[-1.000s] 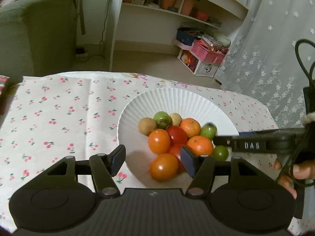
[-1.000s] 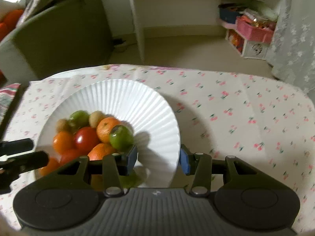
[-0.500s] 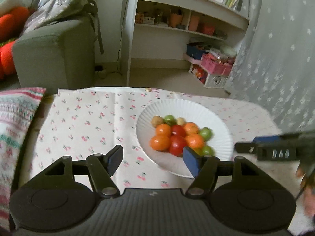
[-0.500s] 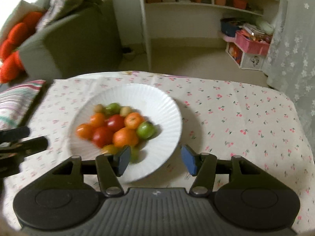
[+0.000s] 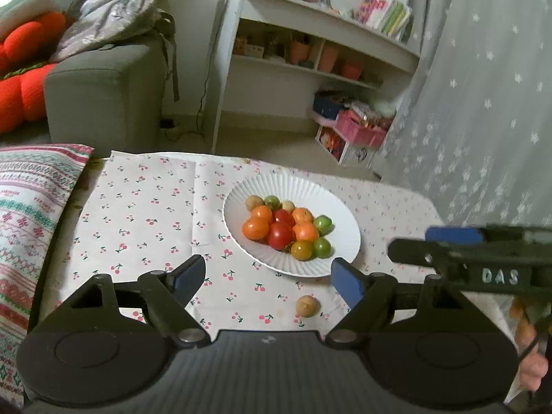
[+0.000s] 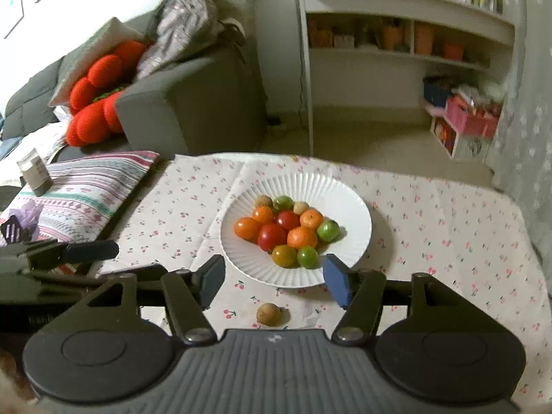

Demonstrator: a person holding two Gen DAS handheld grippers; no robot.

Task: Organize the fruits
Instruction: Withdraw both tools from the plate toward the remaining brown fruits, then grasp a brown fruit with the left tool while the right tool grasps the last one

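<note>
Fruits, round and small in orange, red, green and tan, are heaped together on a white ribbed plate at the centre of both frames. One tan-brown round fruit is seen lying alone on the white cherry-print tablecloth, apart from the plate, low in the frame and just below the plate's near rim. In the left wrist view, the left gripper is shown low in the frame with its black jaws spread wide, having just been opening, nothing between the blue pads; the lone fruit appears beneath the gap. In the right wrist view, the right gripper is likewise held apart, its jaws having just been opening and empty, with the plate's near rim seen between them. A striped patterned cushion is placed at the left of the cloth, a grey sofa with a red plush is found at upper left, and a white shelf unit at upper right.
</note>
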